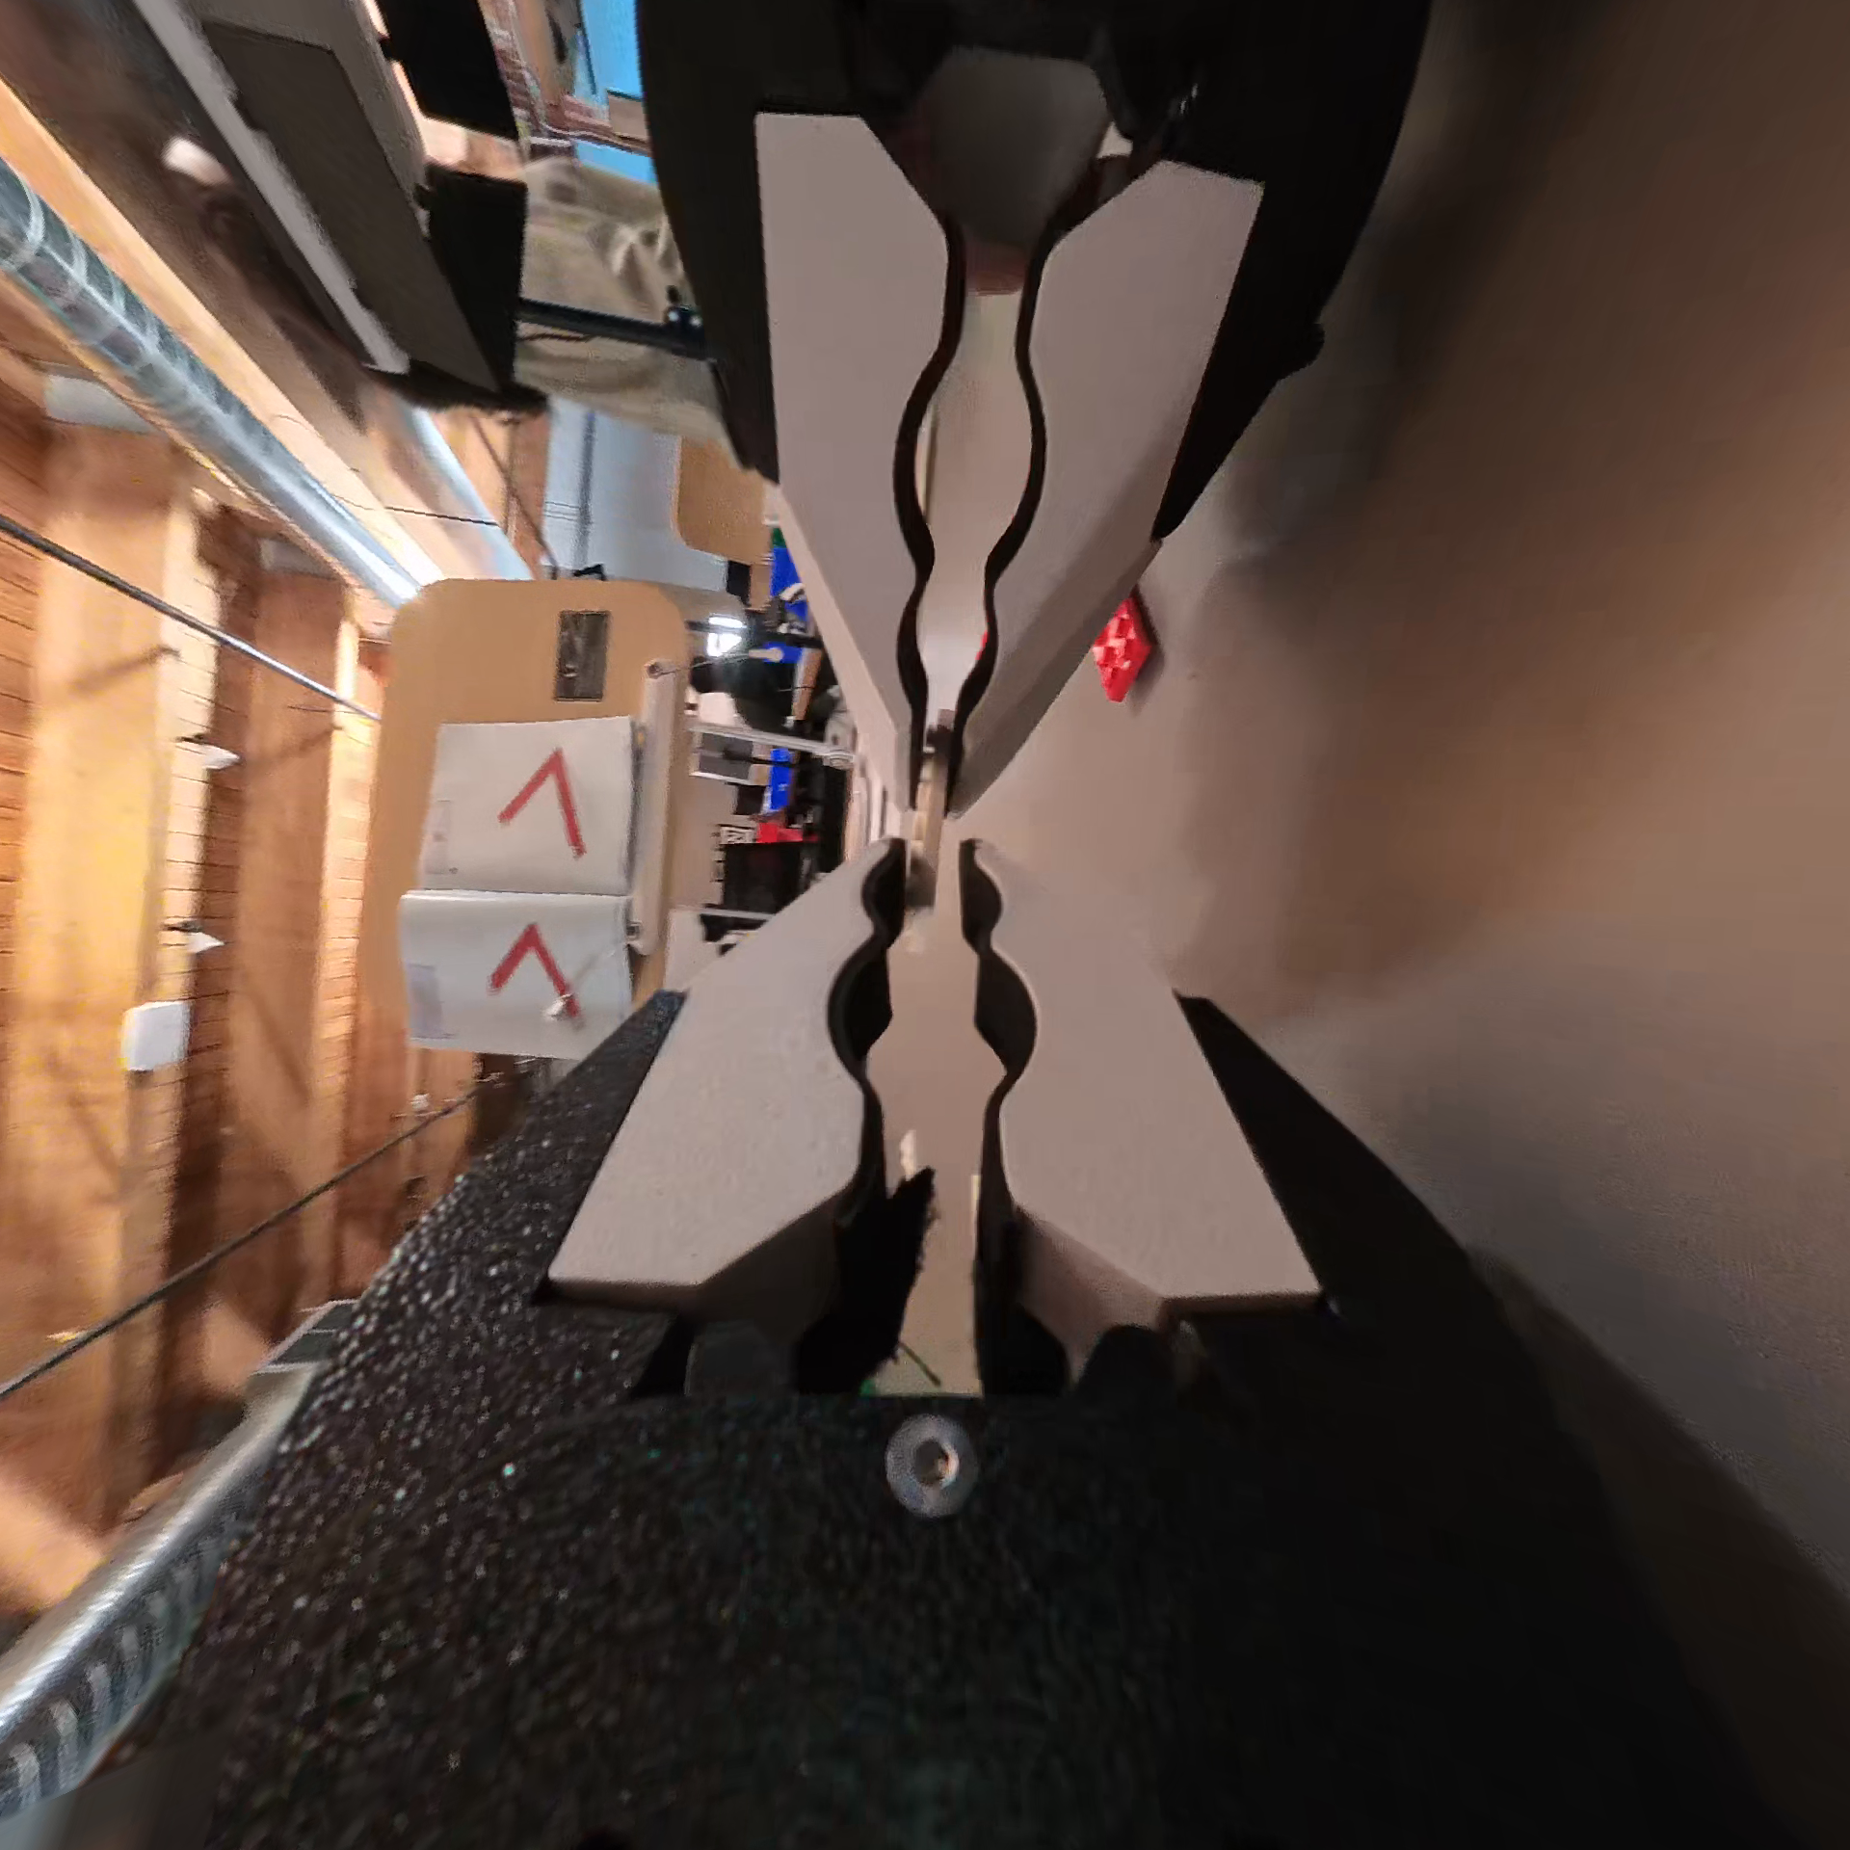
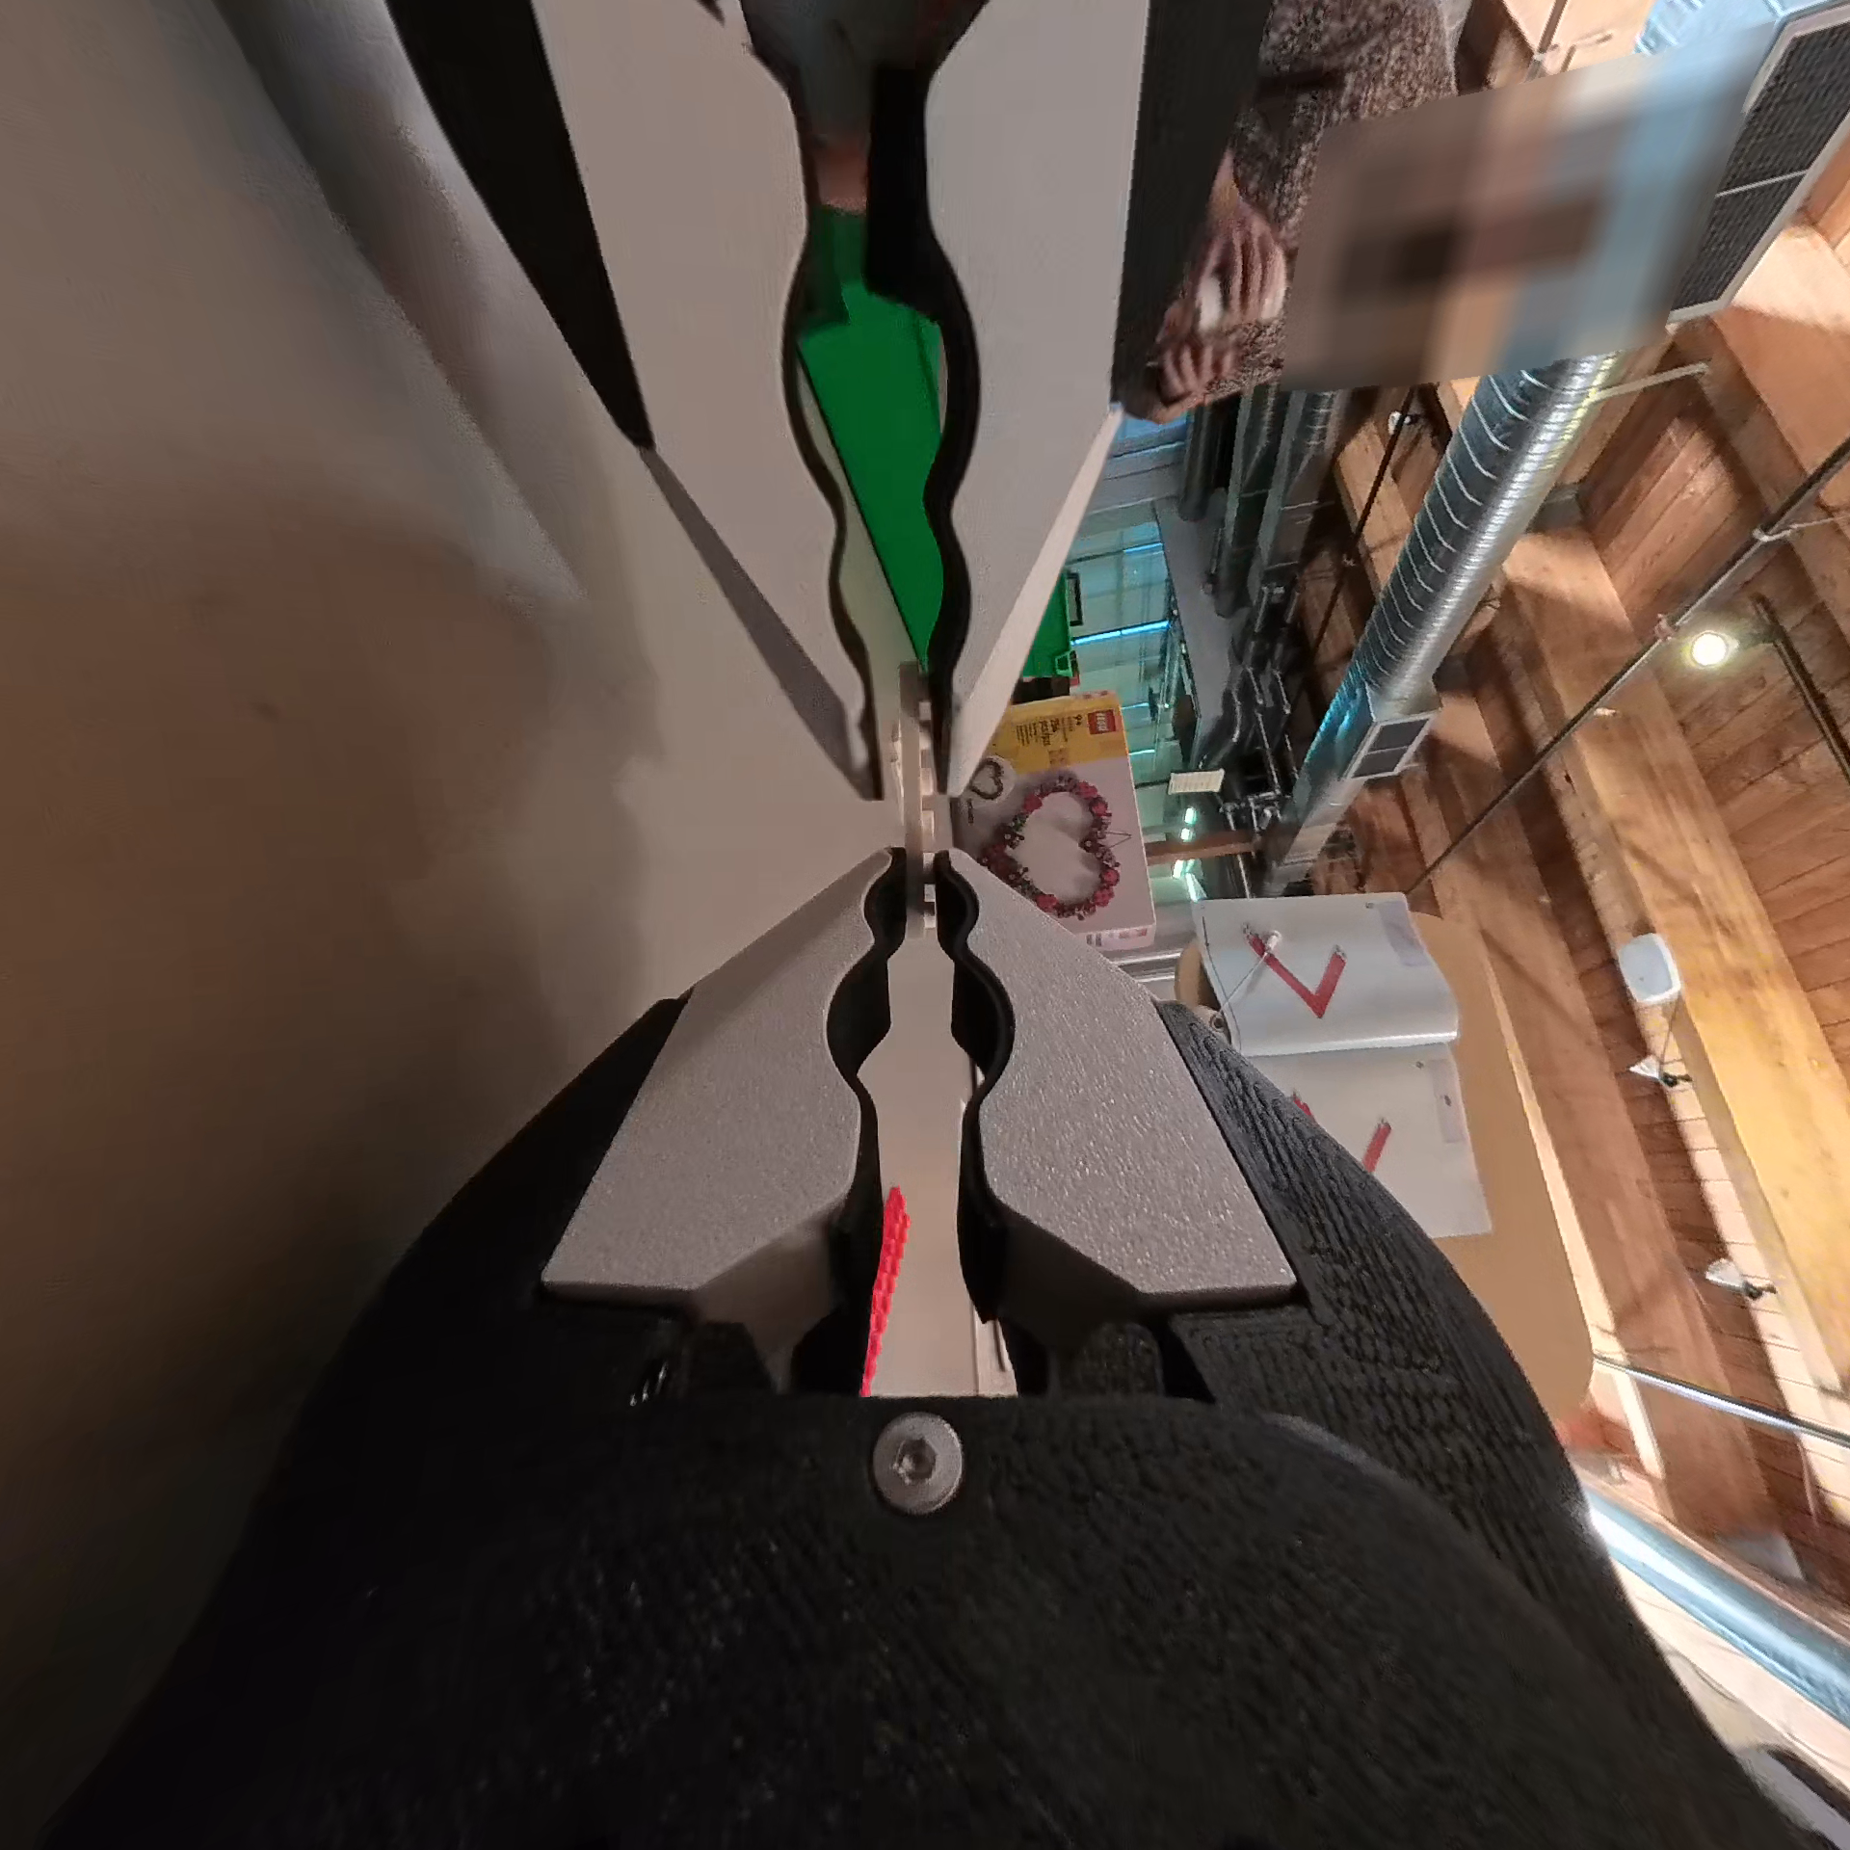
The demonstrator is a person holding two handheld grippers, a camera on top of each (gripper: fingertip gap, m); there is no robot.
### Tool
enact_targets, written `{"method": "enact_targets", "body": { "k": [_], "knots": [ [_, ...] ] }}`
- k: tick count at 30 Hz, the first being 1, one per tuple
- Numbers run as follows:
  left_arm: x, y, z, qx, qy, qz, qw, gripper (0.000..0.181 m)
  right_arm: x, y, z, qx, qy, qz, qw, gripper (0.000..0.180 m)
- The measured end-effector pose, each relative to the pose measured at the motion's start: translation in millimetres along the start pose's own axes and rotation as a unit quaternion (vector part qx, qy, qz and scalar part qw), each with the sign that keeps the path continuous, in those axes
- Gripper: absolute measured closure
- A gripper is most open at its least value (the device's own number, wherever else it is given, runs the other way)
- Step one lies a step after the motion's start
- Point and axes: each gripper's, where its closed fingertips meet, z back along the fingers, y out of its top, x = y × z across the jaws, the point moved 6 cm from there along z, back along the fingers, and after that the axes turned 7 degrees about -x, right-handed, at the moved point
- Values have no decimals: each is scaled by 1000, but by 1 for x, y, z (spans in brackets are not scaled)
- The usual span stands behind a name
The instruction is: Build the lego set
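Pale matte surface (image 1: pixel 1502 801), timber-walled workshop behind. Left gripper (image 1: pixel 929 861) and right gripper (image 2: pixel 916 871): tip to tip, each clamped on a small white lego piece (image 2: pixel 919 791) held between them, off the surface. Flat red studded lego plate (image 1: pixel 1126 651): lying nearby. Step judged: joining two white elements; next move needs squared alignment and a firm press.

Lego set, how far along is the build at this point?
Early, it seems. Done: no finished section shows. In hand: the left gripper and right gripper meet tip to tip, both pinching a pale piece. Left: a red plate lies loose on the table, and the box pictures a whole flower heart.
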Motion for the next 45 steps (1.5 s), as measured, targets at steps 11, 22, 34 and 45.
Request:
{"method": "enact_targets", "body": {
  "k": [11,22,34,45],
  "knots": [
    [-5,-8,0,-9,63,-1,998,178,21,-27,9,-36,-33,-44,998,157],
    [-7,-22,-2,-13,55,68,996,178,51,-86,37,-45,-63,-243,967,148],
    [5,-19,-14,22,1,73,997,178,29,-78,17,-23,125,-183,975,143],
    [15,-15,-13,46,-37,46,997,178,28,-88,14,-14,447,-296,844,133]
  ]
}}
